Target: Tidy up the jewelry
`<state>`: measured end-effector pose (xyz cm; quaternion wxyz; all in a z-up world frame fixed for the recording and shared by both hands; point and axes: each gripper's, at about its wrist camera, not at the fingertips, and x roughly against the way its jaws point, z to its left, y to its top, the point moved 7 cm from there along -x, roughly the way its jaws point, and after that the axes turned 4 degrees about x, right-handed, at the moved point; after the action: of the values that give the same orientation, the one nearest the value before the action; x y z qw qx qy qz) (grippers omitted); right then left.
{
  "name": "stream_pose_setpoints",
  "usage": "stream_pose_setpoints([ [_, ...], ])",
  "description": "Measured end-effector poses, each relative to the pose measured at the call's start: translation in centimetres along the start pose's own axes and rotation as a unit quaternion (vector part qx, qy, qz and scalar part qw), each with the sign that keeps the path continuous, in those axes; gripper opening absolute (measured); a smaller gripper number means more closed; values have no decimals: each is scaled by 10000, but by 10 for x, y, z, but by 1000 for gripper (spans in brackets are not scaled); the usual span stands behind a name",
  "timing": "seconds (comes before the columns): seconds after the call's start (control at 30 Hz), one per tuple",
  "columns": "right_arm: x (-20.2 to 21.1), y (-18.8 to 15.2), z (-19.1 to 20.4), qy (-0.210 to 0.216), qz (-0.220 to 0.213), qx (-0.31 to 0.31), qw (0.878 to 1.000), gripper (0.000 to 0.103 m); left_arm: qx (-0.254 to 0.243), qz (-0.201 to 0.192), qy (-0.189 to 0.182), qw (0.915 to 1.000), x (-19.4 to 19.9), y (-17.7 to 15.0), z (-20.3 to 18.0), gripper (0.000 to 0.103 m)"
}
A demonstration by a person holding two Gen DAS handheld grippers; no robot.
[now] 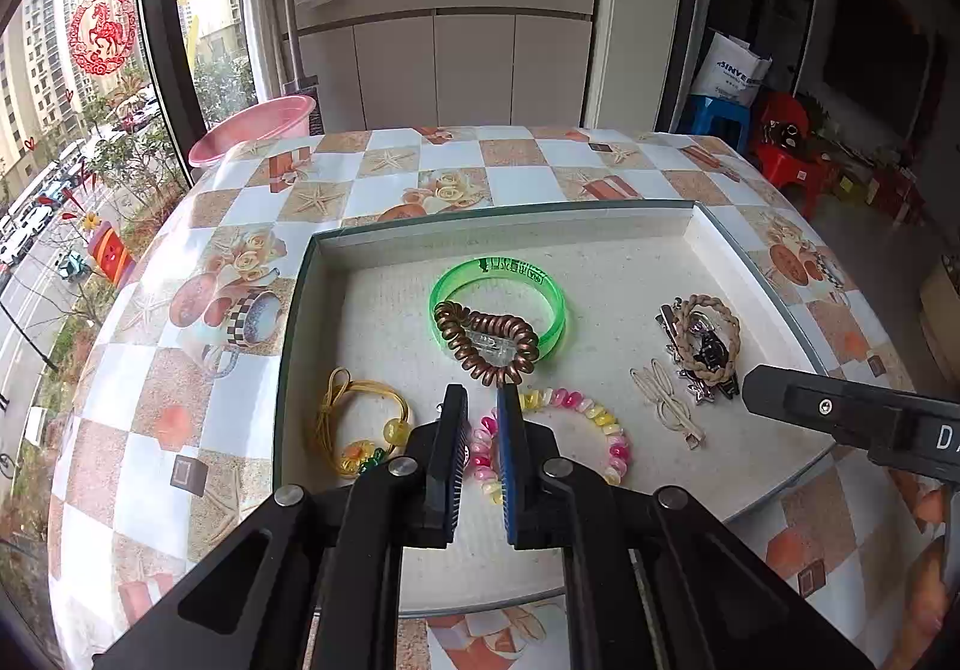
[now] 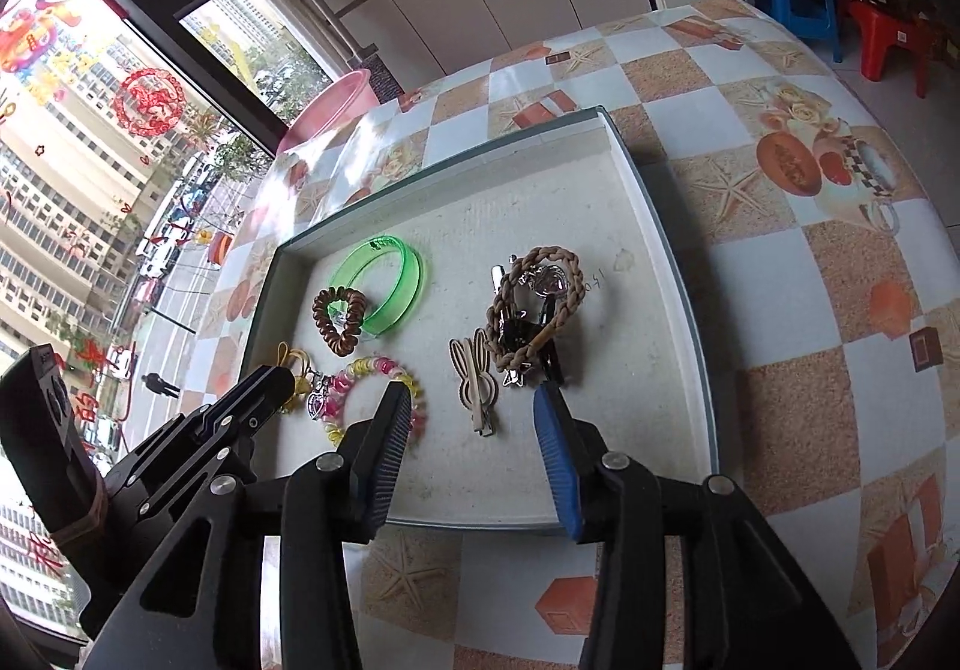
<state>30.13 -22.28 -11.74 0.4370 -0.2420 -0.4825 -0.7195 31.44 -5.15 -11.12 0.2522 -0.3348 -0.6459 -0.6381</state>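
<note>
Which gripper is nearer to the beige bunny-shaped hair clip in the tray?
Right. The right gripper hangs open just above the beige bunny-shaped hair clip. The left gripper, shut, sits farther off, over the pink-and-yellow bead bracelet.

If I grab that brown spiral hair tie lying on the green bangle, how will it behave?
The brown spiral hair tie looks like coiled plastic, so it will probably stretch and sag rather than hold its shape. It seems light. Its coils overlap the green bangle and a clear clip sits inside its loop, so lifting it may nudge either one.
</note>
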Motion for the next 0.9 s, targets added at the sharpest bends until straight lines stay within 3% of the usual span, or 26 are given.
stream_pose_setpoints([
  [0.27,6,-3,-1,-67,13,54,10000,46,18,17,78,10000,8,1,3,23],
  [0.3,8,-3,-1,-97,10,64,9999,46,39,25,84,10000,8,1,5,40],
  [0.33,10,-3,-2,-132,9,72,9999,46,68,41,114,9999,9,0,6,66],
  [0.37,11,-3,-3,-170,6,78,9998,47,148,-15,205,9997,12,1,9,103],
  [0.43,15,-2,-5,-244,-6,73,9997,50,208,-269,294,9990,22,3,13,103],
  [0.5,18,-1,-8,-324,-31,82,9994,57,221,-224,207,9993,26,4,13,103],
  [0.63,21,-1,-11,-626,17,170,9979,57,159,-281,283,9991,37,5,15,103],
  [0.67,21,-2,-10,-728,40,231,9971,64,139,-273,292,9991,39,4,15,103],
  [0.7,21,-3,-10,-836,62,291,9961,80,131,-269,294,9991,40,2,15,103],
  [0.8,20,-8,-8,-926,163,399,9948,101,142,-221,318,9992,44,-3,18,103],
  [0.9,18,-15,-6,-1052,253,519,9928,103,96,-88,308,9994,45,-11,20,103],
])
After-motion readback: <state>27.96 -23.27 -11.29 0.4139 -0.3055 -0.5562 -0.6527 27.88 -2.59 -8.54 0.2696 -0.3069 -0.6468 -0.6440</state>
